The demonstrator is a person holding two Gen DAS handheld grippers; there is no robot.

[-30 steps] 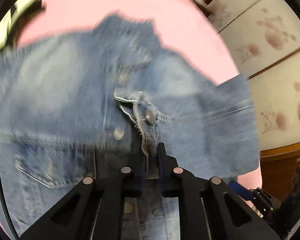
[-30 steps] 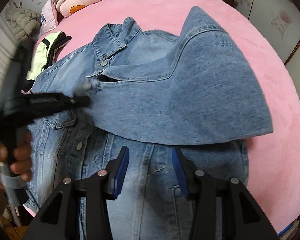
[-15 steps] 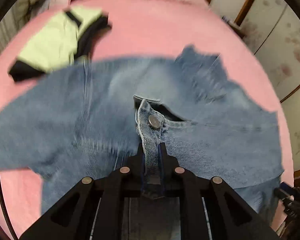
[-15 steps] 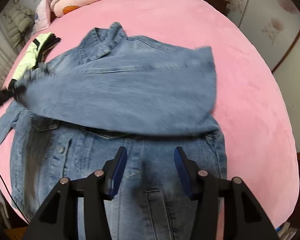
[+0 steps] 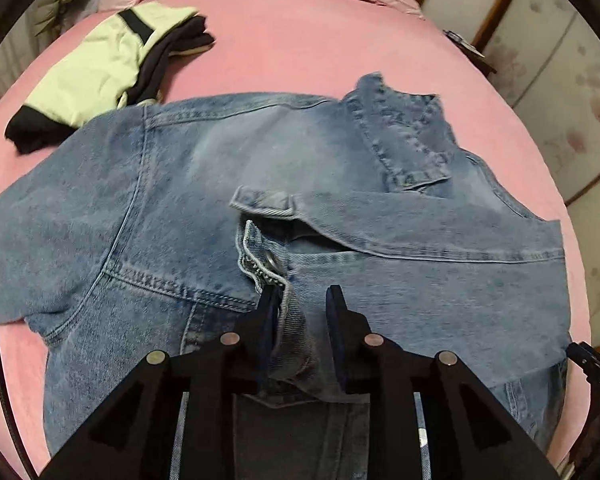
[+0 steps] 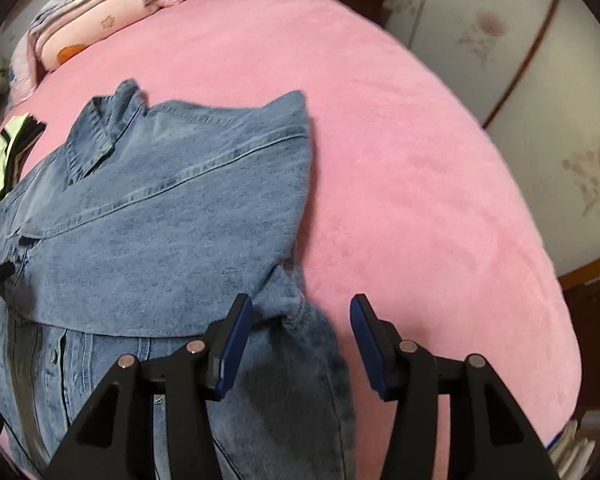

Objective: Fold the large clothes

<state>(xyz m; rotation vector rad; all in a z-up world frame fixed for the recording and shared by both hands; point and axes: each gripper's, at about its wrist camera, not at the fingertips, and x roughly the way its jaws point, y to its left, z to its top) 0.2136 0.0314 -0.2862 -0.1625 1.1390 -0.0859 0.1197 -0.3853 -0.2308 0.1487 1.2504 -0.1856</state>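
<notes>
Denim jacket lies on the pink bed, sleeve cuff folded across its chest. Left gripper jaws opening — cuff between them, released. Right gripper jaws parted, empty, over the jacket's right edge — nearer that side.

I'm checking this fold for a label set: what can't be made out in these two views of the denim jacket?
- Left wrist view: the denim jacket's hem is hidden behind the left tool, whose jaws are opening around the buttoned cuff.
- Right wrist view: the jacket's lower front is cut off by the bottom edge and covered by the right tool.
- Right wrist view: the green and black garment is cropped at the left edge.
</notes>
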